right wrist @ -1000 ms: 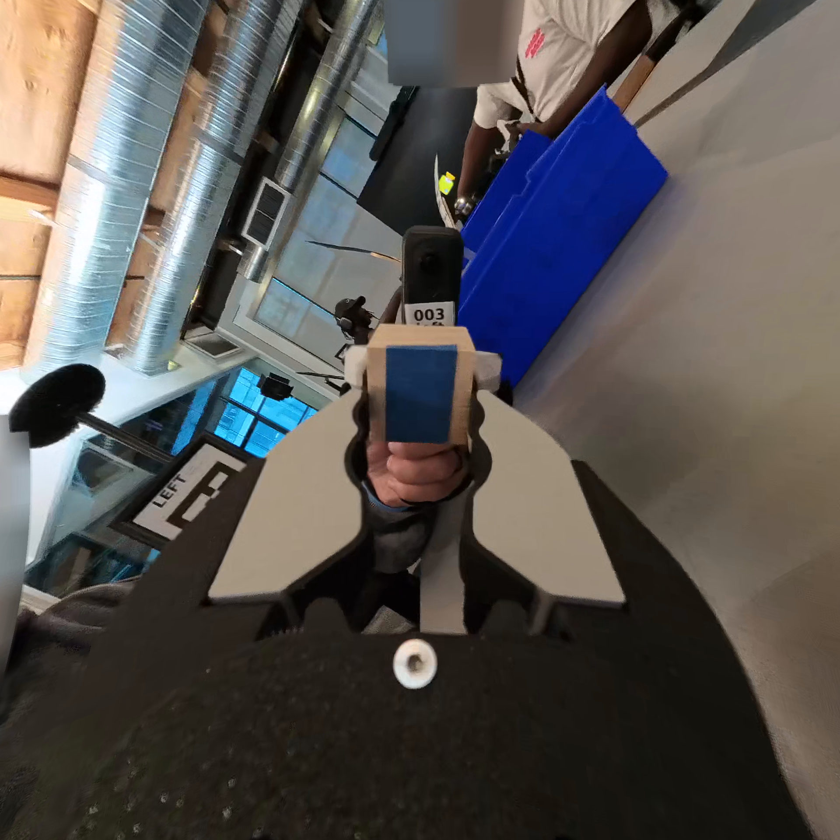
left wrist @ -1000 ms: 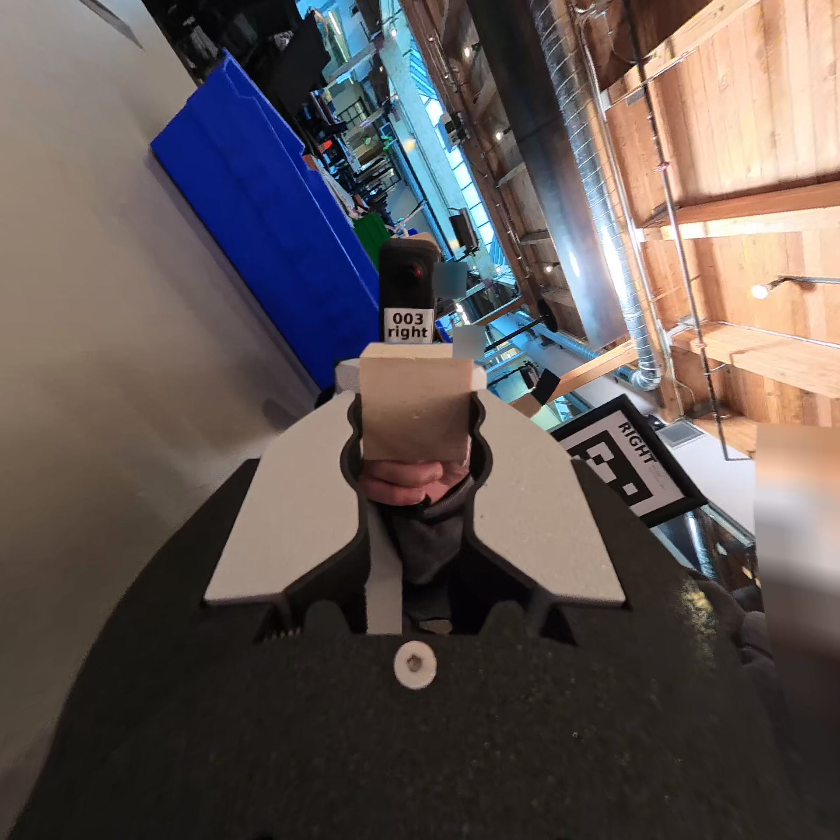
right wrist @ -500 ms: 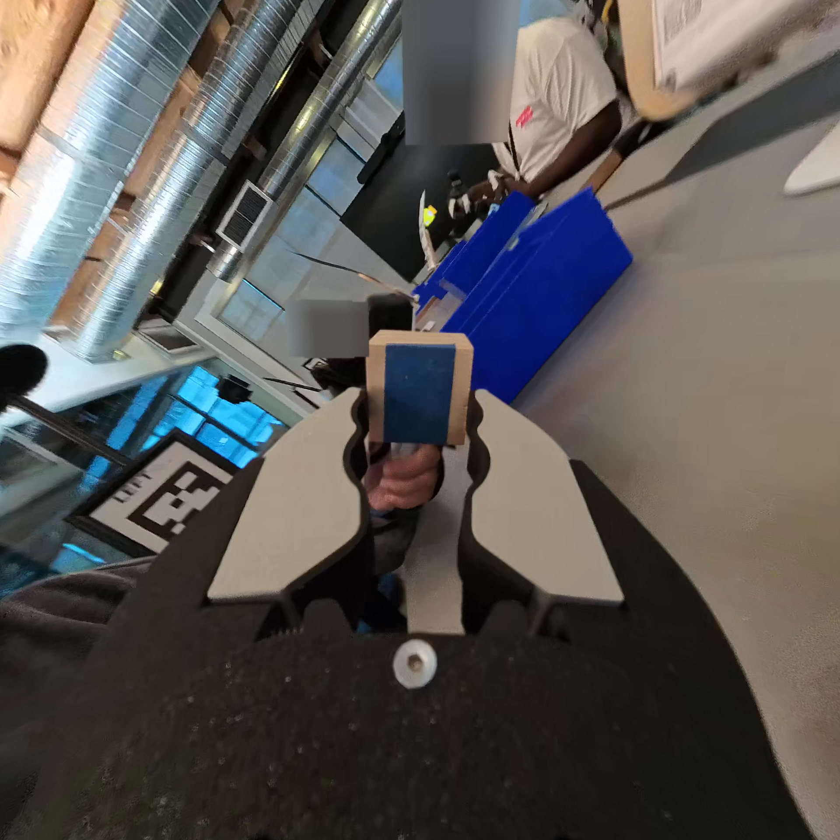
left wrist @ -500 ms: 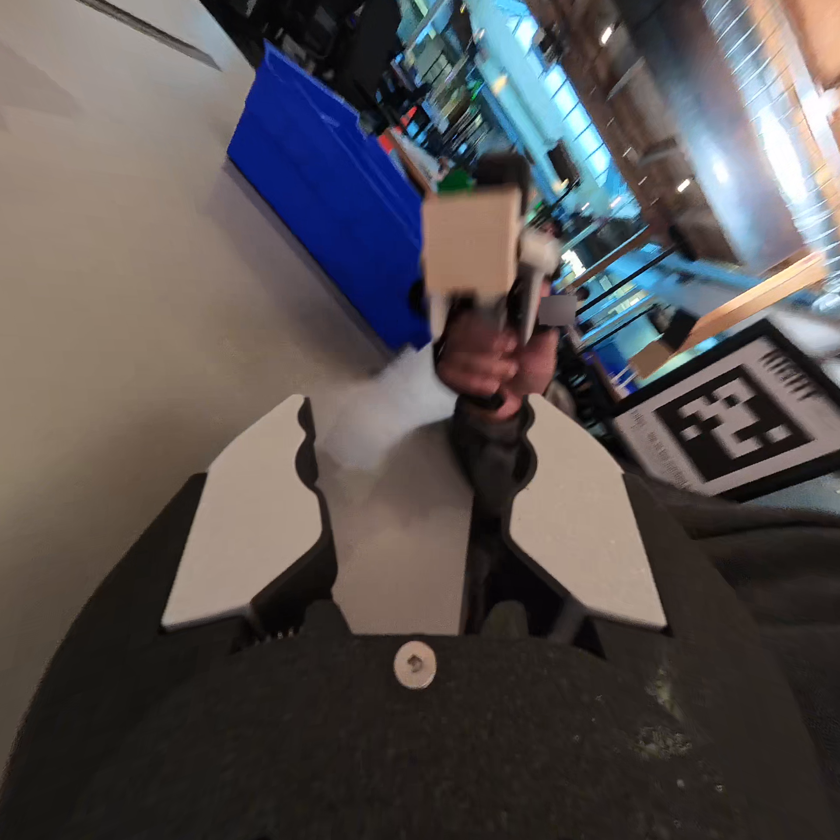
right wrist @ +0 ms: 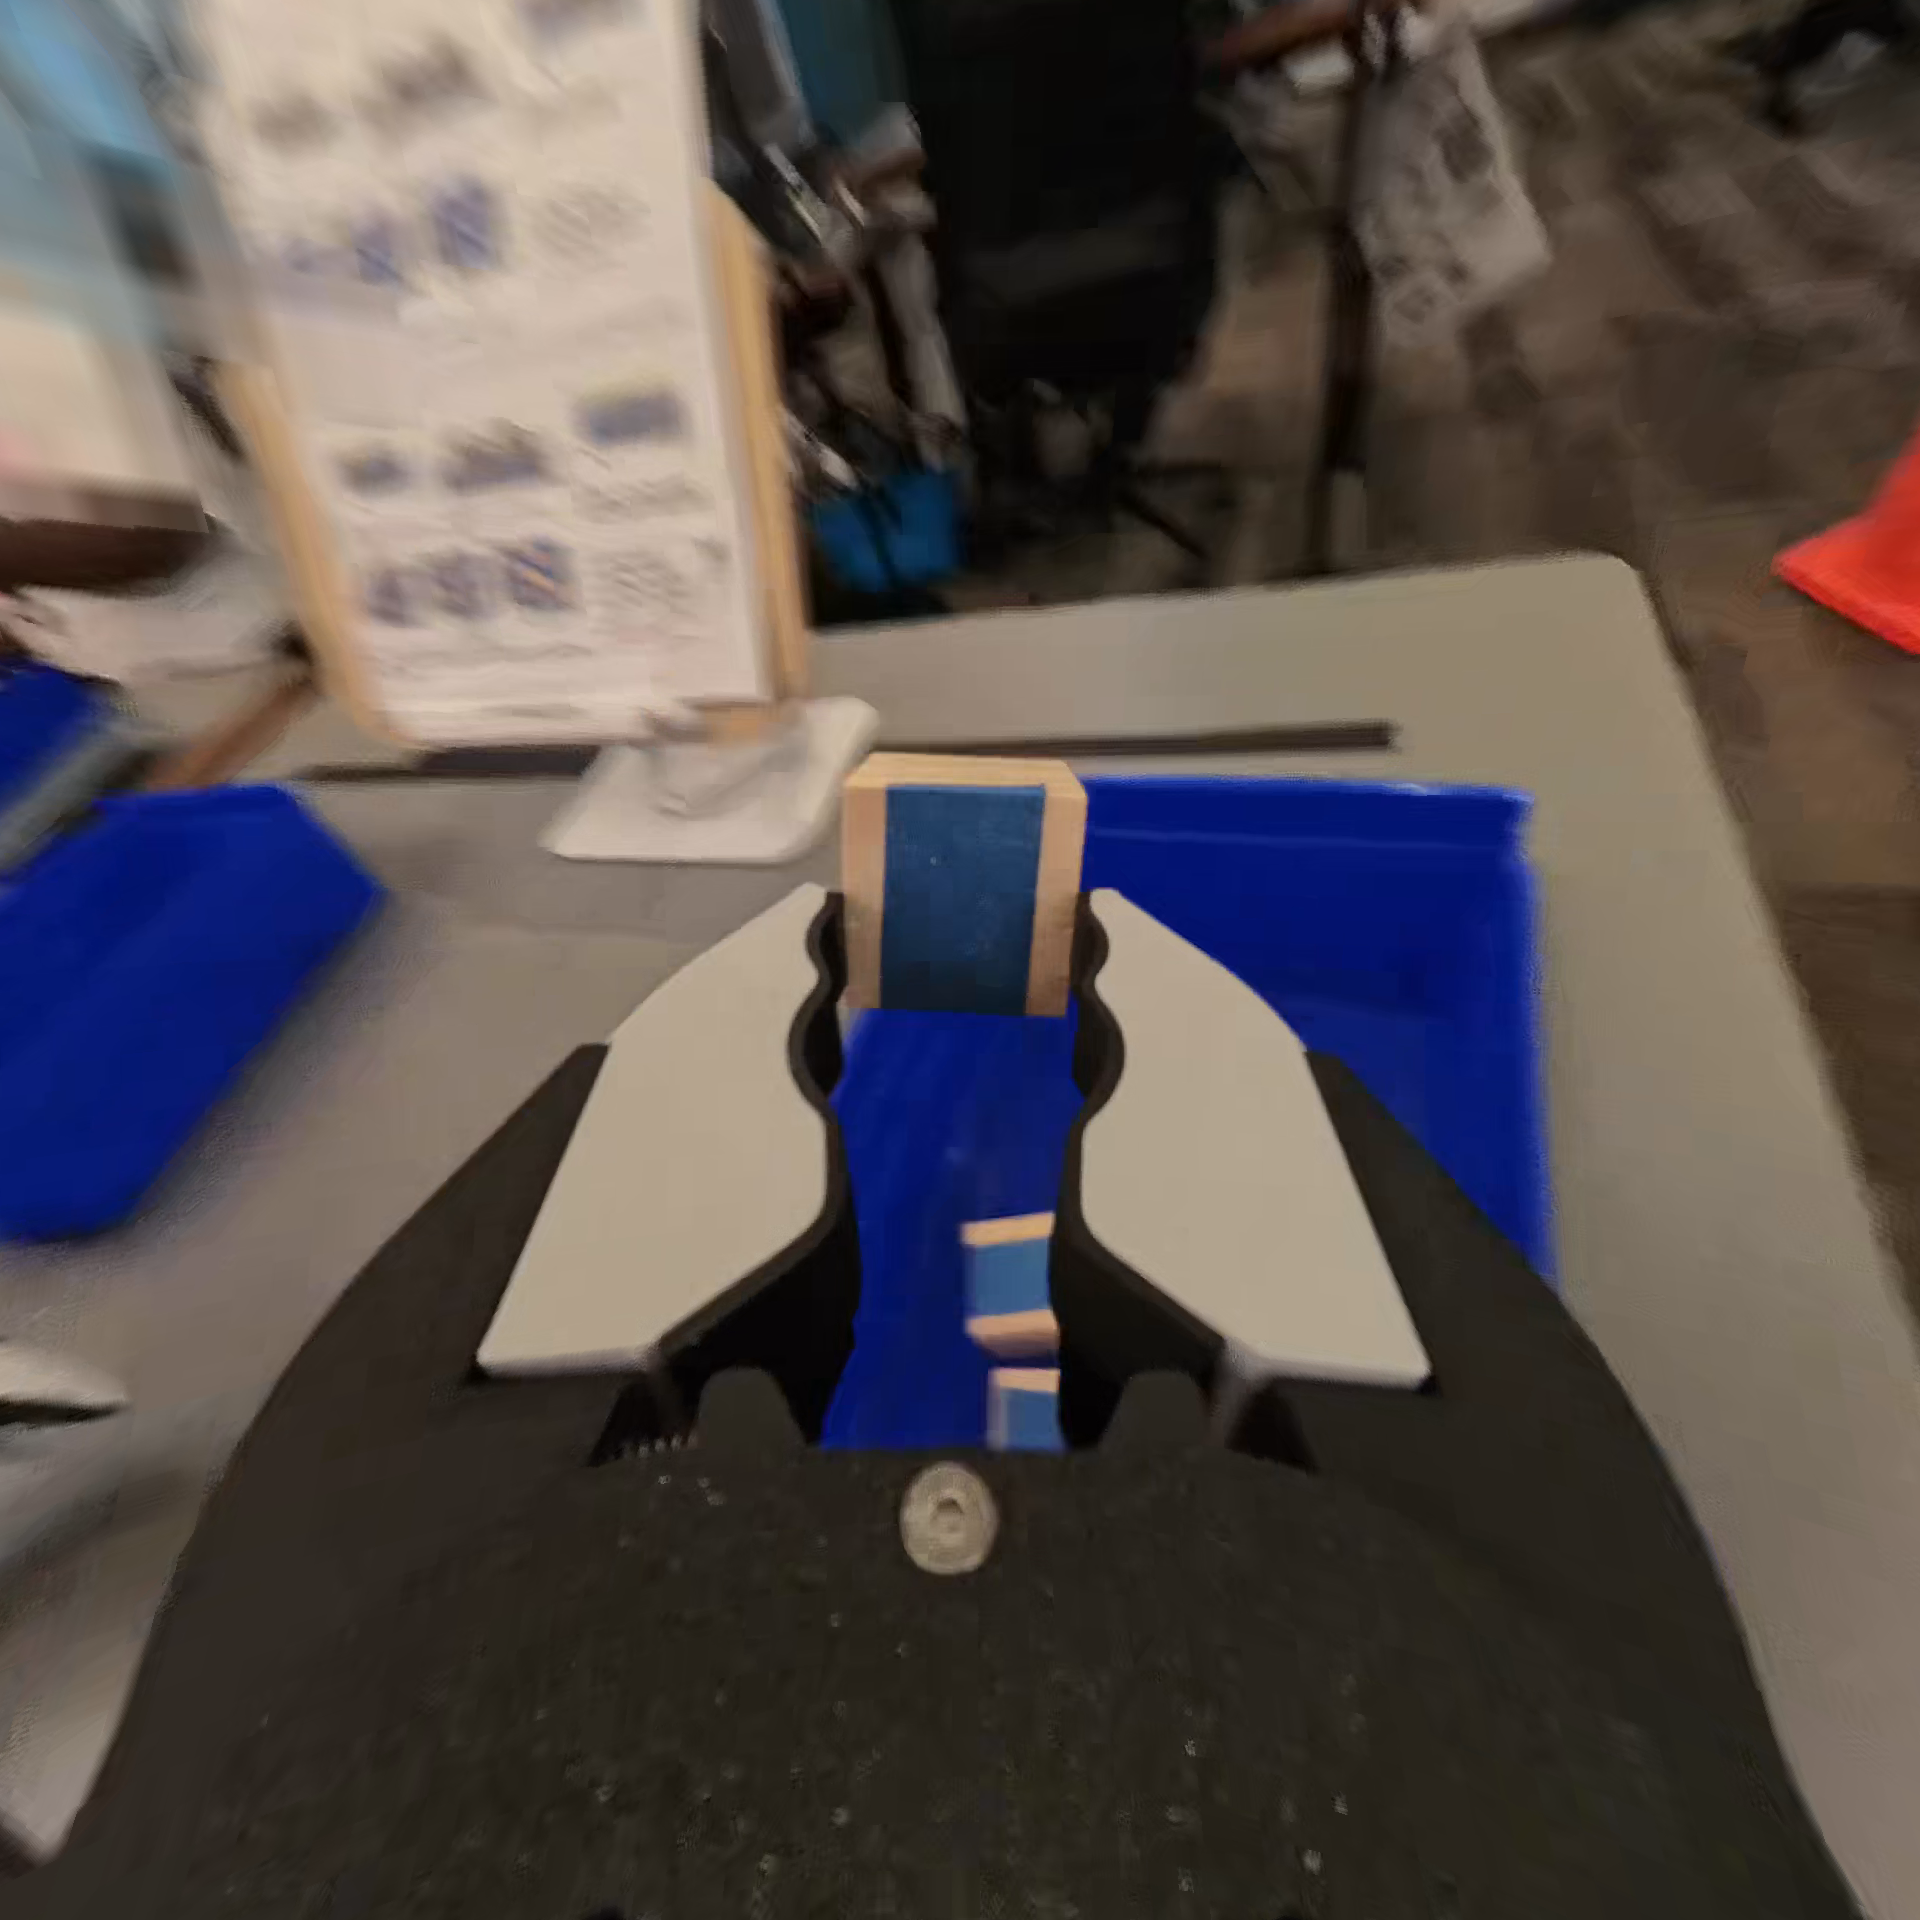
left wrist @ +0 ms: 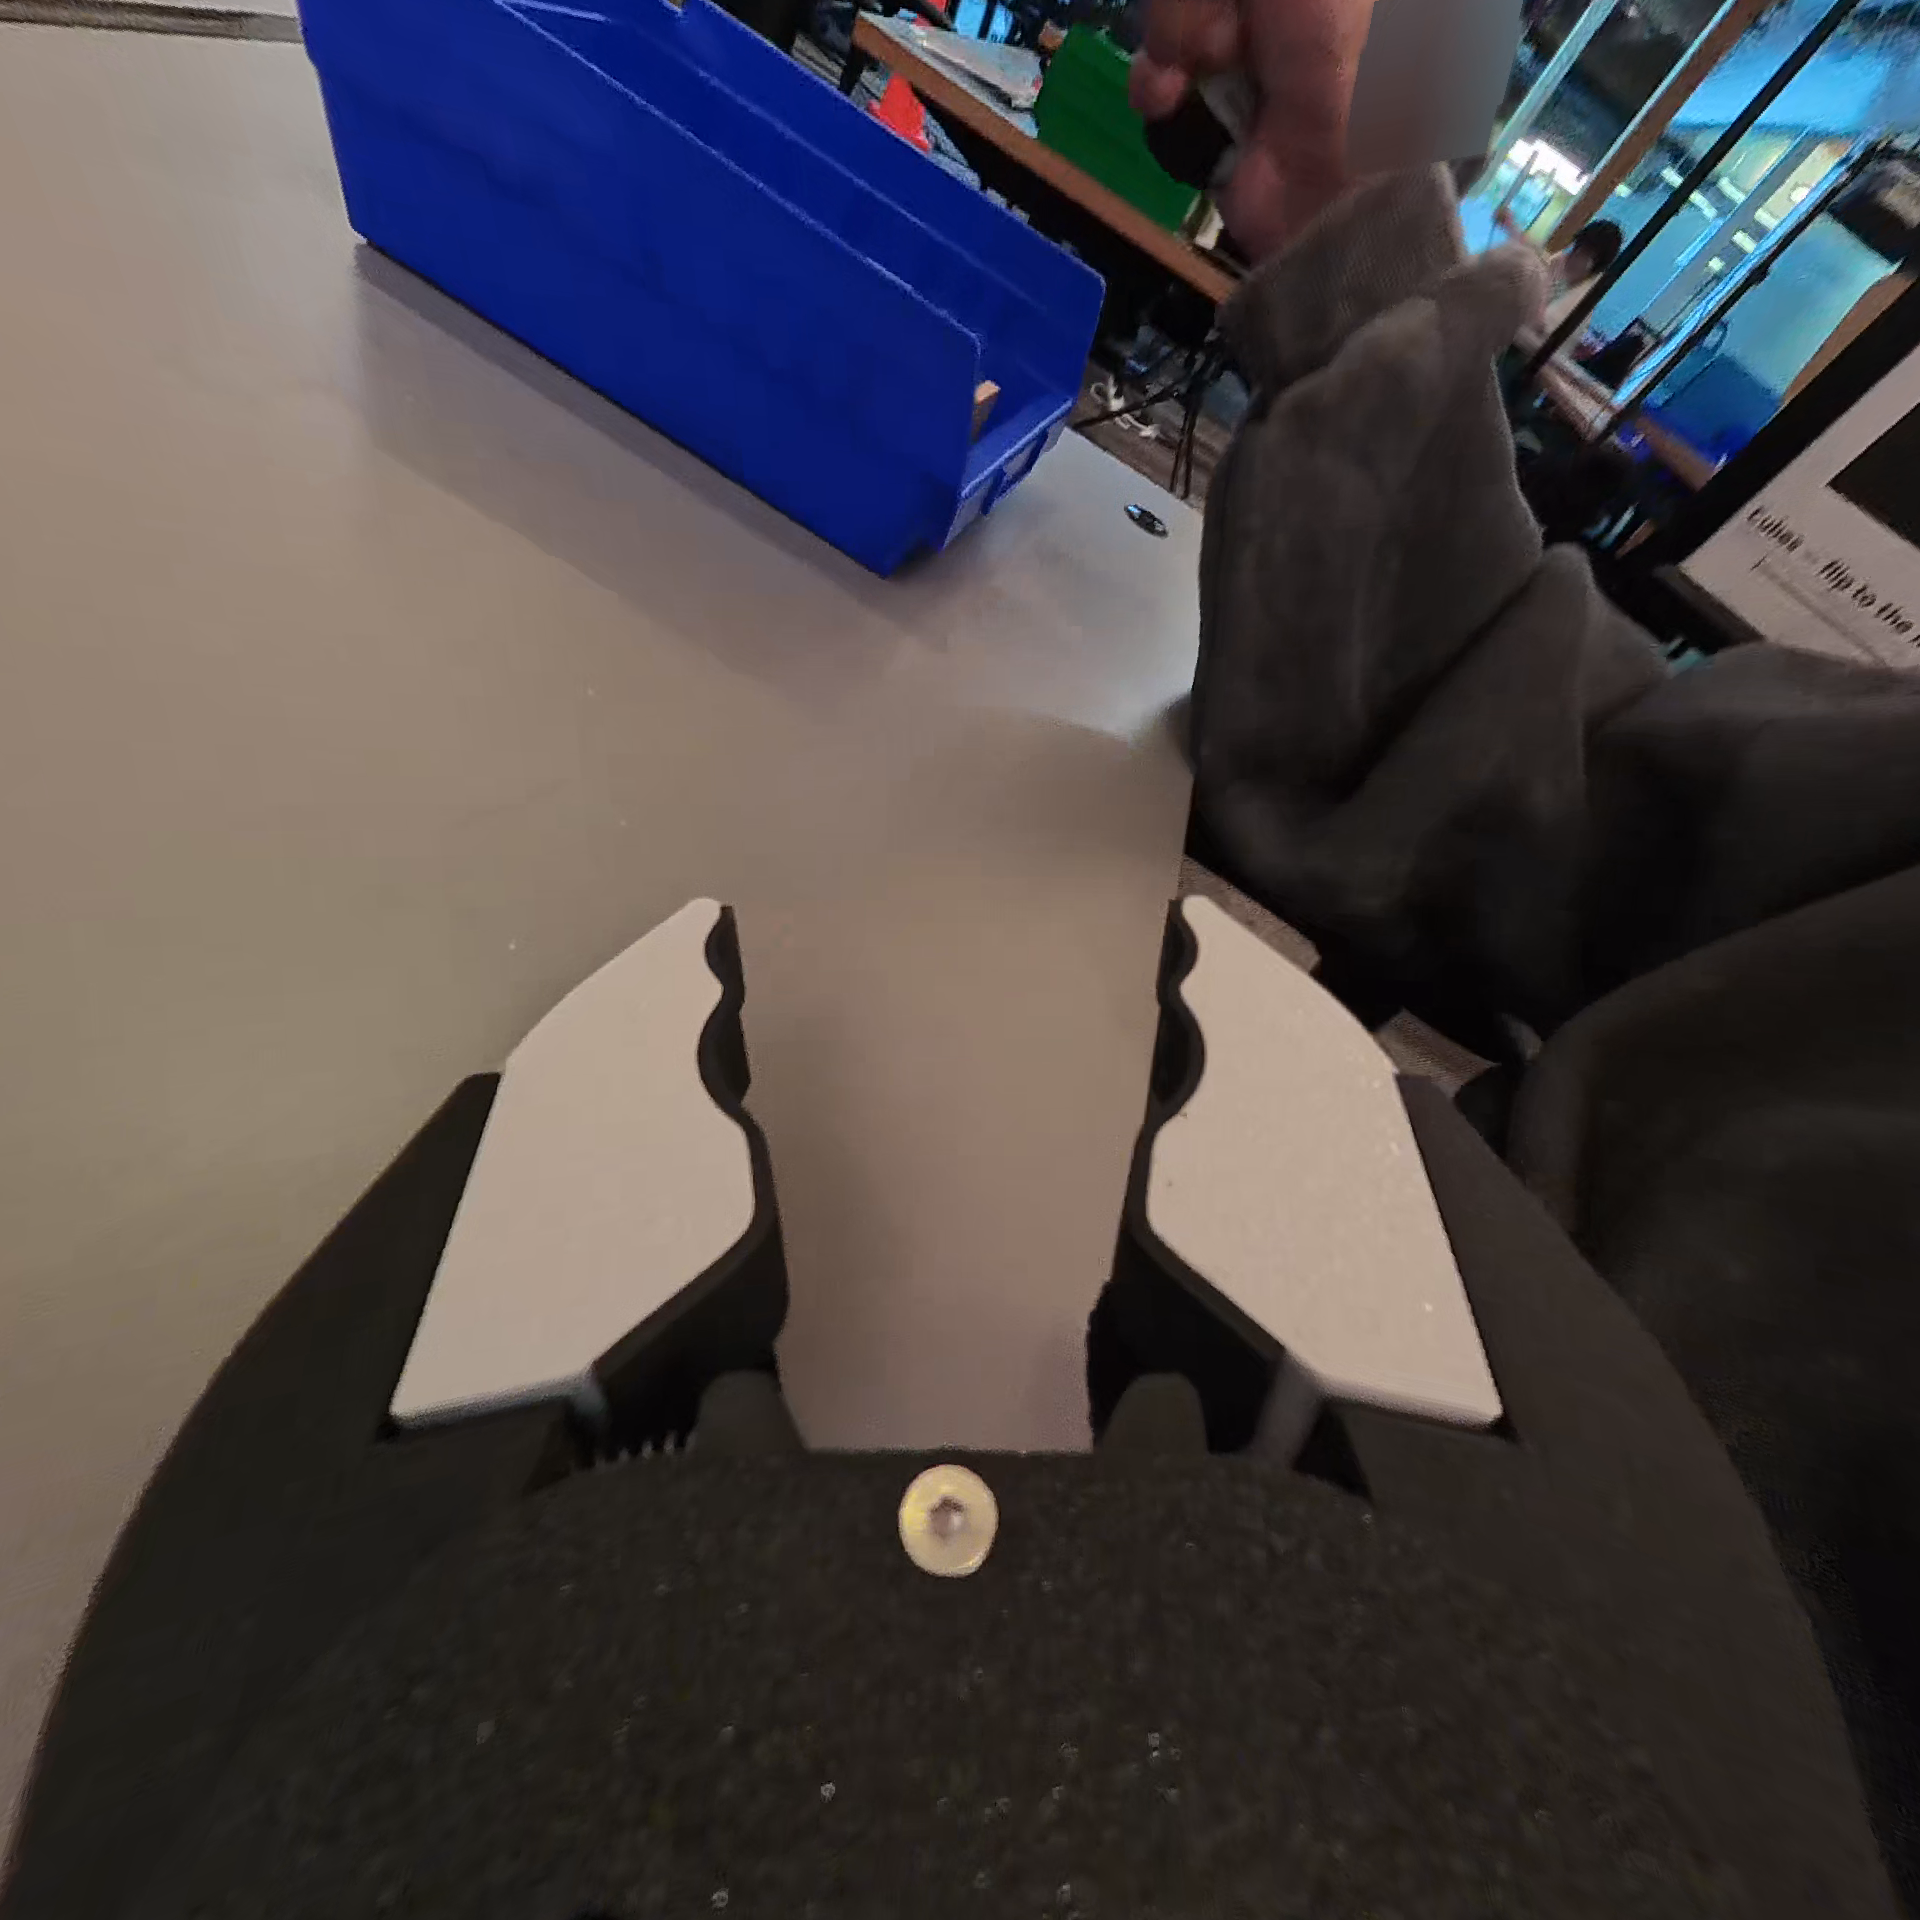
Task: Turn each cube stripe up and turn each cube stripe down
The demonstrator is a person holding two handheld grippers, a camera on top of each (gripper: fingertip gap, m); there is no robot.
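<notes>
My right gripper point(right wrist: 961, 914) is shut on a wooden cube point(right wrist: 961, 899) whose blue stripe faces the camera. It holds the cube above a blue bin point(right wrist: 1320, 987). Two more striped cubes point(right wrist: 1013, 1288) lie in that bin, seen between the fingers. The right wrist view is blurred by motion. My left gripper point(left wrist: 951, 925) is open and empty, low over the grey table point(left wrist: 364, 727). A corner of a wooden cube point(left wrist: 985, 403) shows inside a blue bin point(left wrist: 675, 249) ahead of it.
A grey-sleeved arm point(left wrist: 1382, 623) rises at the right of the left wrist view. A second blue bin point(right wrist: 156, 997) sits left in the right wrist view. A standing instruction board point(right wrist: 499, 364) on a white base is behind. An orange cone point(right wrist: 1860, 571) stands beyond the table edge.
Both grippers held the cube together a second ago. My left gripper let go, opened wide and swung down to the table. My right gripper kept the cube and turned down over the bin.
</notes>
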